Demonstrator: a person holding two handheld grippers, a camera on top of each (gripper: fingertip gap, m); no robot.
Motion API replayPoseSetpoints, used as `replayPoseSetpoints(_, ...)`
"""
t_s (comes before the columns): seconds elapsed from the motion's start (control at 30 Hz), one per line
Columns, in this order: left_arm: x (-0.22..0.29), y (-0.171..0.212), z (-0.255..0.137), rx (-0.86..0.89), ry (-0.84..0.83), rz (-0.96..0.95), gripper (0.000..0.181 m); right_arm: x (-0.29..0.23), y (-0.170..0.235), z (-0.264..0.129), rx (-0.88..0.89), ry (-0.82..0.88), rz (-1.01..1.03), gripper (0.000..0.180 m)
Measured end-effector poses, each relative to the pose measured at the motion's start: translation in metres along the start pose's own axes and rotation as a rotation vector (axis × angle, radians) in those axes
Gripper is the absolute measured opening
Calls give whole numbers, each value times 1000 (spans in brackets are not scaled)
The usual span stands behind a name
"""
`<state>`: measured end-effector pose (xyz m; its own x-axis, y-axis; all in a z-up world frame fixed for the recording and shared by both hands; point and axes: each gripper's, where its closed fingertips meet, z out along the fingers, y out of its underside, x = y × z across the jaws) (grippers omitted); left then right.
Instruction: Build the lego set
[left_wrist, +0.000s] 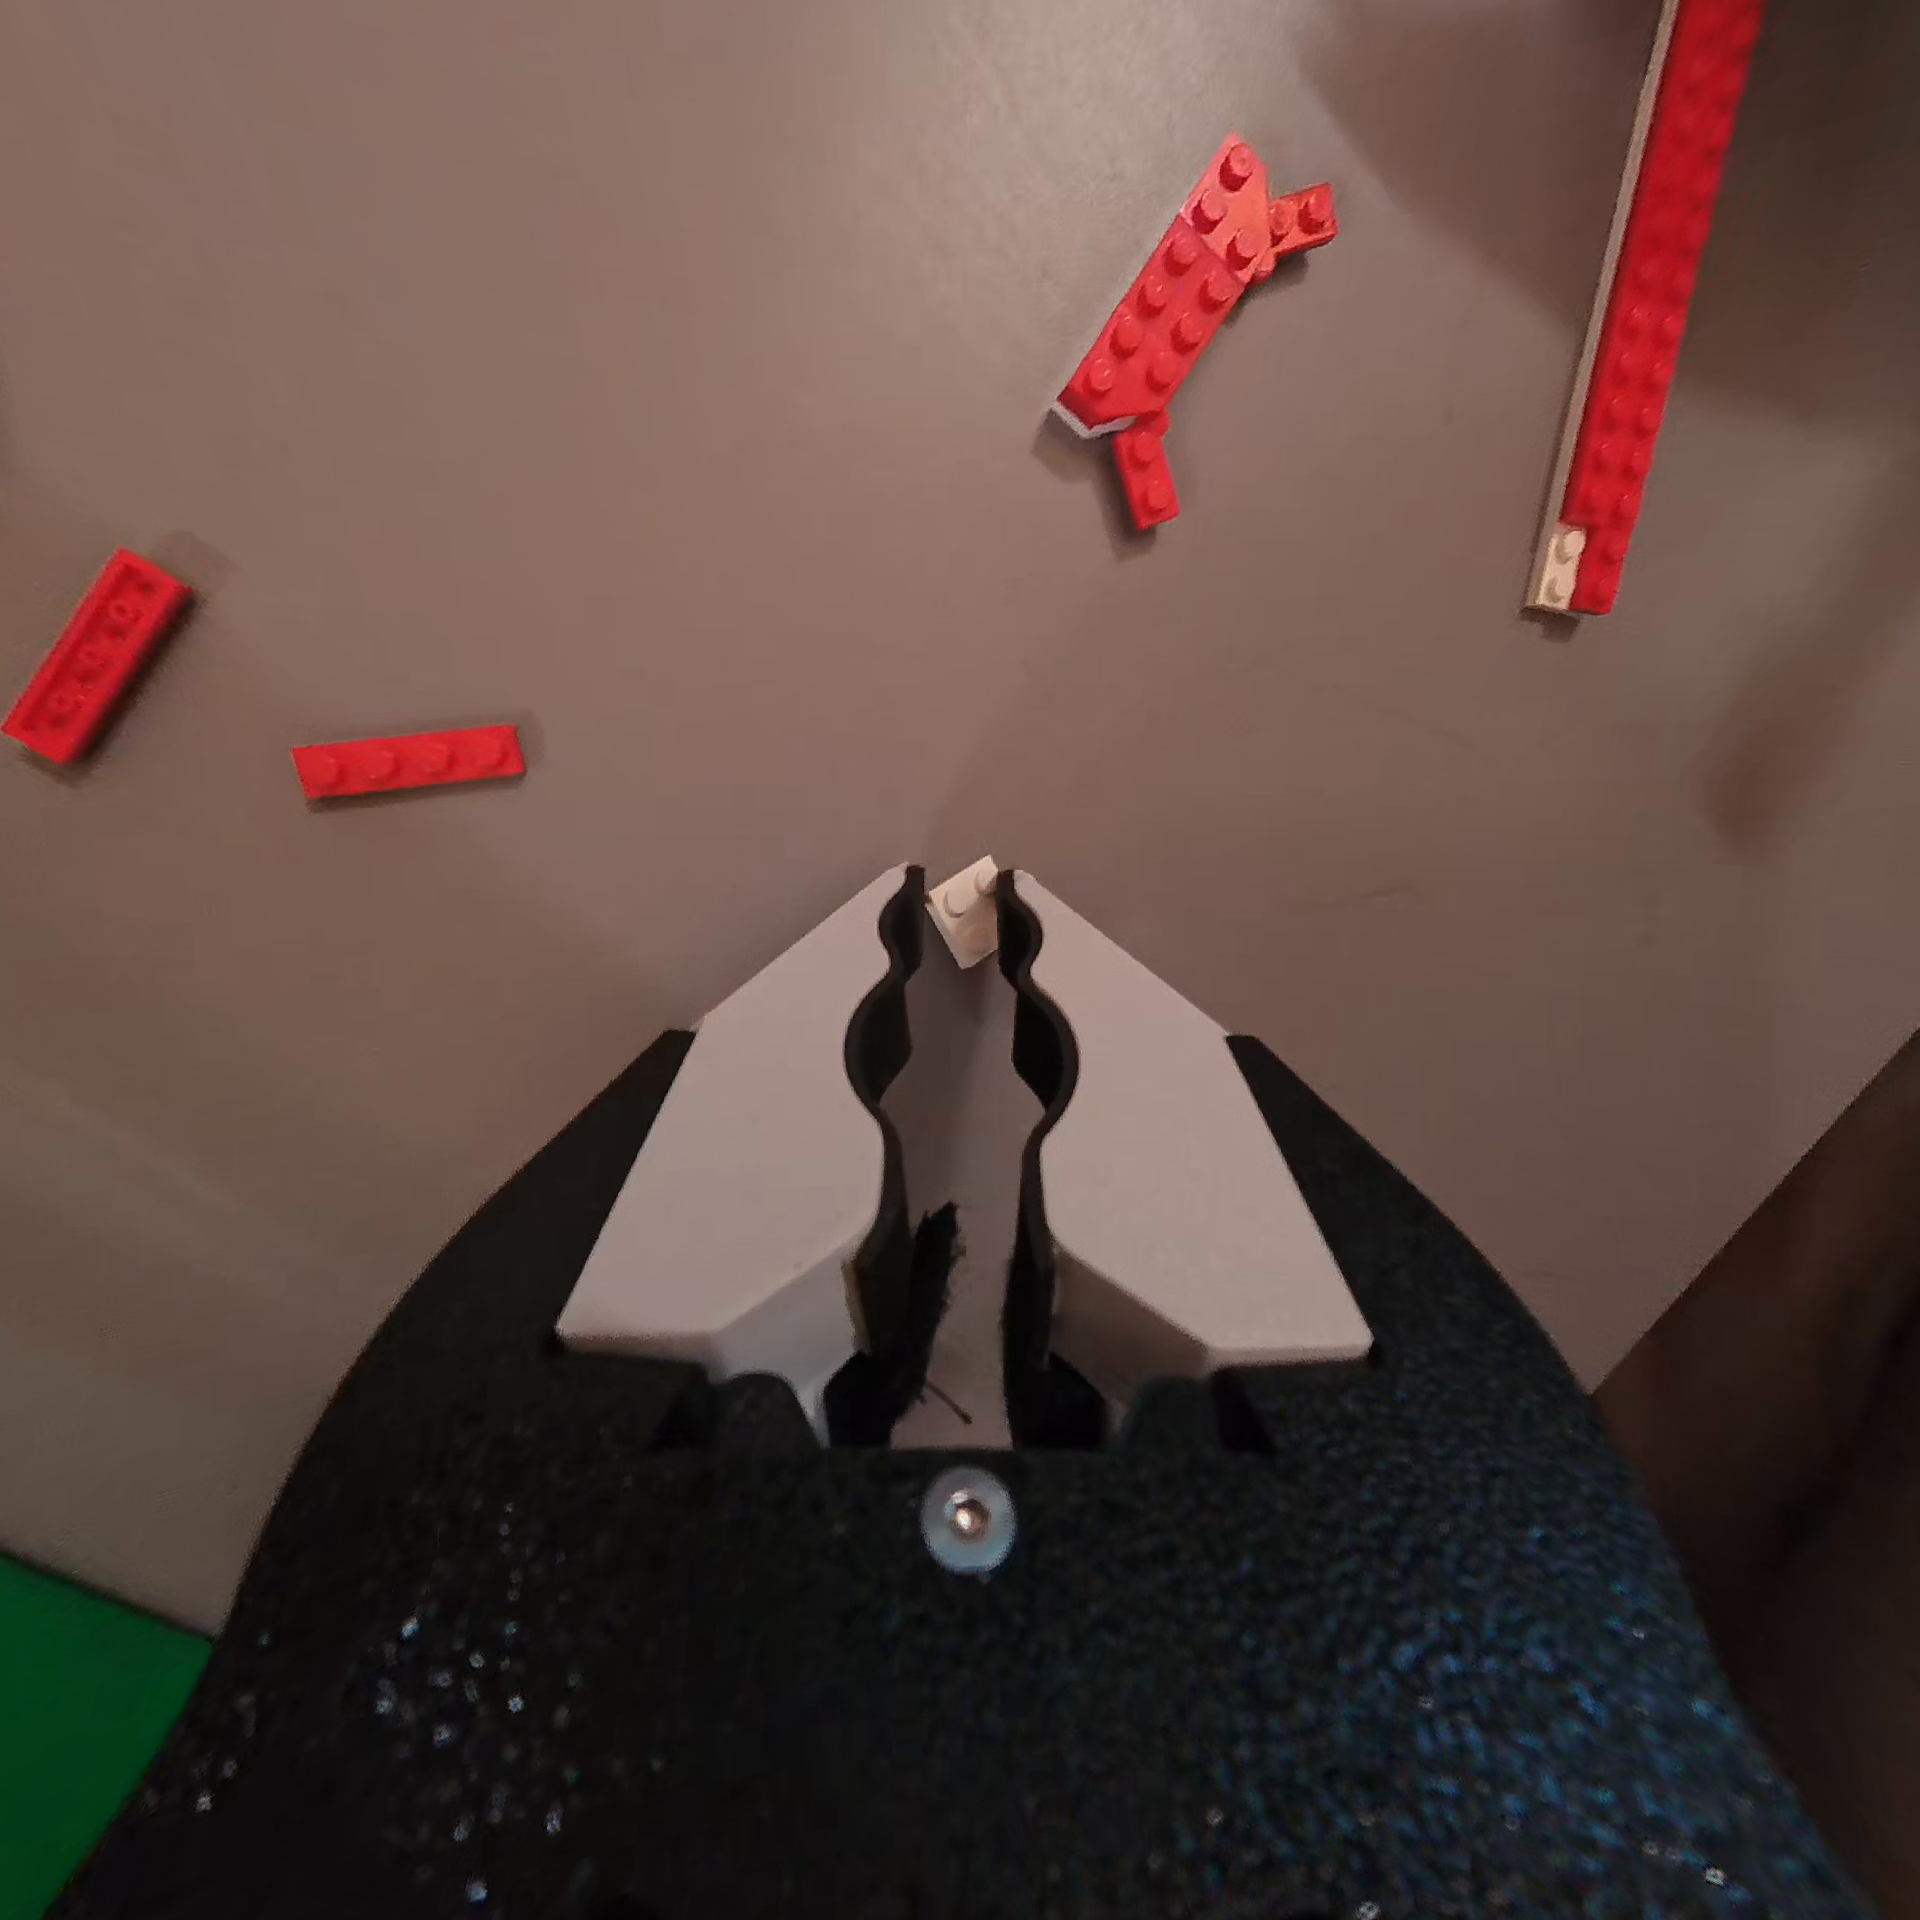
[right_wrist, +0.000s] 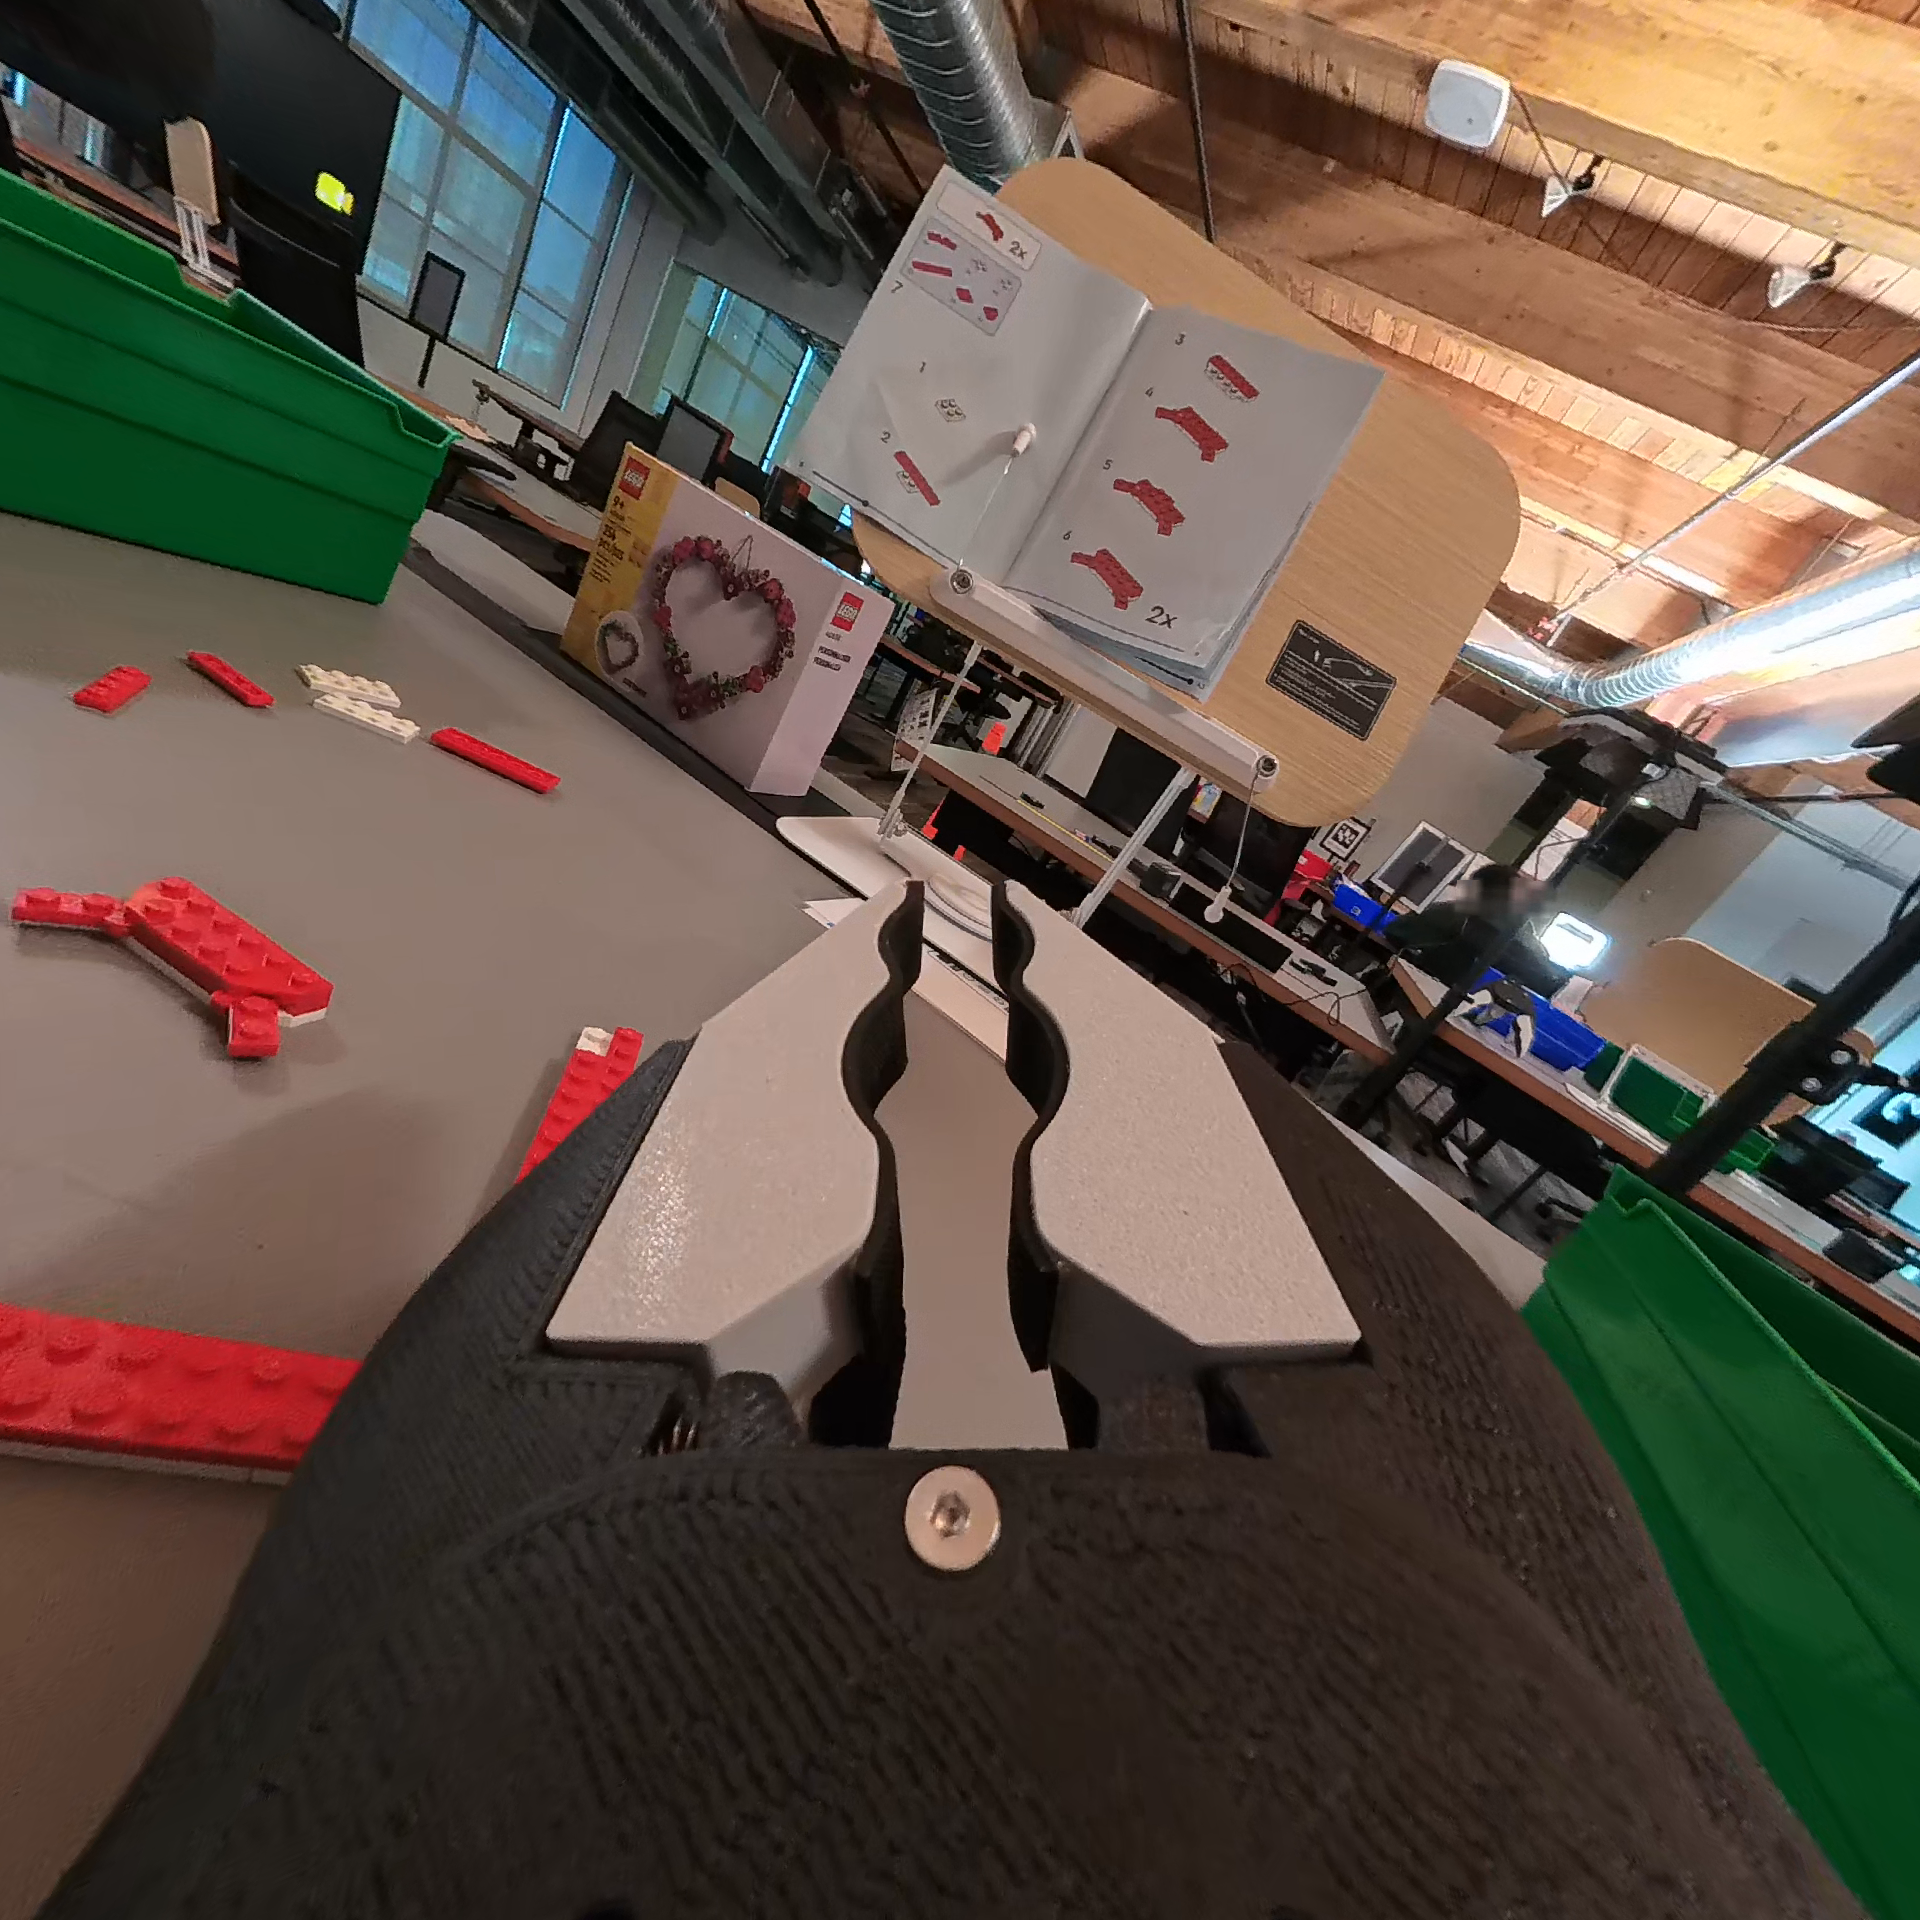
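Left gripper (left_wrist: 961, 883) tips clamped on small white plate (left_wrist: 964, 914) above near-centre table (left_wrist: 623, 312); right gripper (right_wrist: 956, 899) slightly apart, empty; plate judged light, rigid, slick, easily twisted—best pinched across its short sides, studs up.

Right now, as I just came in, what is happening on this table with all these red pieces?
A person is building a Lego set with two handheld grippers. The left gripper holds a small white plate between its fingers, just above the grey table. The right gripper is empty, its fingers slightly apart, and it points toward the open instruction booklet on its stand. A partly built red assembly and a long red plate lie ahead of the left gripper; loose red plates lie farther left.
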<state>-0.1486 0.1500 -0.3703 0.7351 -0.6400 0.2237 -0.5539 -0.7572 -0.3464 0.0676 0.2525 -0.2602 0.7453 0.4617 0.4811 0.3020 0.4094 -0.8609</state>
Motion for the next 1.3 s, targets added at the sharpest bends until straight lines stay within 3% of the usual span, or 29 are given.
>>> replayPoseSetpoints(0.3, -4, 3, -1, 17, -11, -32, 13, -3, 0, 1, -1, -15, -12, 11)
replayPoseSetpoints(1.03, -13, -1, -4, 78, -8, -77, 33, -5, 0, 1, -2, -23, -20, 11)
replayPoseSetpoints(1.3, -6, 0, -1, 93, -90, 77, 42, -6, 0, 1, -3, -26, -25, 10)
